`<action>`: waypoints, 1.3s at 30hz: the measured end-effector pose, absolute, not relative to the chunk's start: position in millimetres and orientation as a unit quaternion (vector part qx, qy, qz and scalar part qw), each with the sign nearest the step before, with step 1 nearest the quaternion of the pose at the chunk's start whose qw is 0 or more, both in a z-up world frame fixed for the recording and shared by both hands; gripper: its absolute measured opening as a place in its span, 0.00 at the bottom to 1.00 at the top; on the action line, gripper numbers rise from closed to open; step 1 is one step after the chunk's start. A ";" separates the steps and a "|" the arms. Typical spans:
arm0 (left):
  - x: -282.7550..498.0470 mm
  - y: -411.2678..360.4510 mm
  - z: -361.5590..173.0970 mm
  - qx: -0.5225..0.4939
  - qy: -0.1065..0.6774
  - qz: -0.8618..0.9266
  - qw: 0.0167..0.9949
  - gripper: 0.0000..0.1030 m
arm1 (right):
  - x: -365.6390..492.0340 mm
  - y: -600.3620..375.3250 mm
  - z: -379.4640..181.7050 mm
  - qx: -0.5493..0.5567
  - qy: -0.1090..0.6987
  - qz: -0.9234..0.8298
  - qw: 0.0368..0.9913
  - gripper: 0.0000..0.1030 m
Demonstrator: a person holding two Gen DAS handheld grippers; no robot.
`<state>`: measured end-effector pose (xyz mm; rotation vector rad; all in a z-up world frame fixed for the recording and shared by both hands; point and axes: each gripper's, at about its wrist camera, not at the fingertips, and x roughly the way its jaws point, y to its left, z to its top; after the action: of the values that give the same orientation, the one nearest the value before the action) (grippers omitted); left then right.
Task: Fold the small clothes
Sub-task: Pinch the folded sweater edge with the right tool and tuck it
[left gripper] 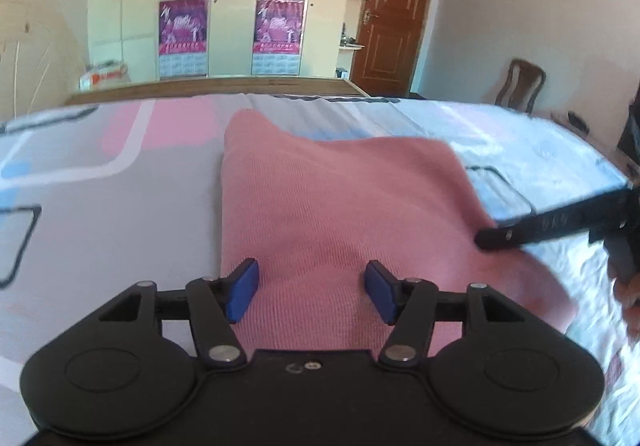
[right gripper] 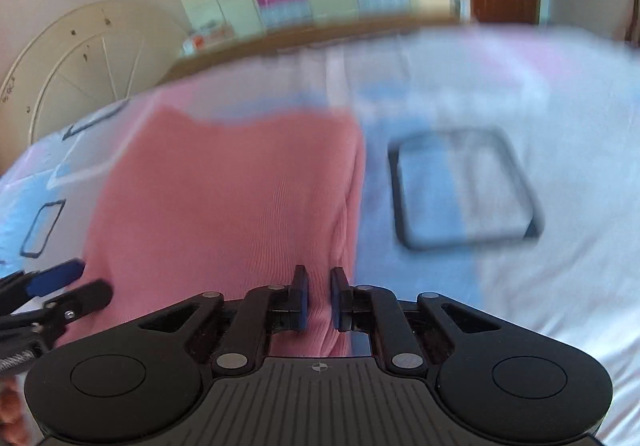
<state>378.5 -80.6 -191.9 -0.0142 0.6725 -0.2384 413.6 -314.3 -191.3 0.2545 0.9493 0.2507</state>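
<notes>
My left gripper [left gripper: 312,292] stands wide over the pink cloth [left gripper: 340,205]; my right gripper [right gripper: 319,300] pinches its edge, lower centre.

Pink garment [left gripper: 340,197]: fine ribbed knit cloth, matt, soft. Bedsheet [left gripper: 100,213]: smooth woven cloth, printed pattern, faint sheen where light falls, light creasing on one side. Left gripper [left gripper: 312,292]: matt black plastic body, bright metal pivot pins, blue rubbery-looking pads [left gripper: 244,292]. Right gripper [right gripper: 319,300]: same black plastic, ribbed top plate, blue pads. Wardrobe [left gripper: 228,5]: glossy cream panels, paper posters. Door [left gripper: 396,5]: varnished brown wood. Bed frame edge [left gripper: 220,85]: wood.
</notes>
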 end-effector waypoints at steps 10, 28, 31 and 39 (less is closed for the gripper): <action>395.2 -68.1 -157.3 -0.041 0.314 -0.126 0.940 0.56 | 399.7 -307.9 -145.6 0.097 0.365 0.094 0.921 0.27; 436.8 -74.4 -168.8 -0.015 0.310 -0.112 0.944 0.56 | 420.2 -288.0 -166.8 0.118 0.357 0.083 0.923 0.00; 459.7 -75.5 -170.6 -0.014 0.321 -0.108 0.941 0.56 | 435.0 -267.8 -157.3 0.068 0.343 0.096 0.932 0.00; 500.8 -69.0 -200.7 -0.026 0.357 -0.072 0.931 0.60 | 481.9 -238.0 -190.1 -0.006 0.358 0.068 0.931 0.00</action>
<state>500.8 -69.0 -200.7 -0.0529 0.7310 -0.1477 481.9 -238.0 -190.1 -0.0117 0.7324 0.1384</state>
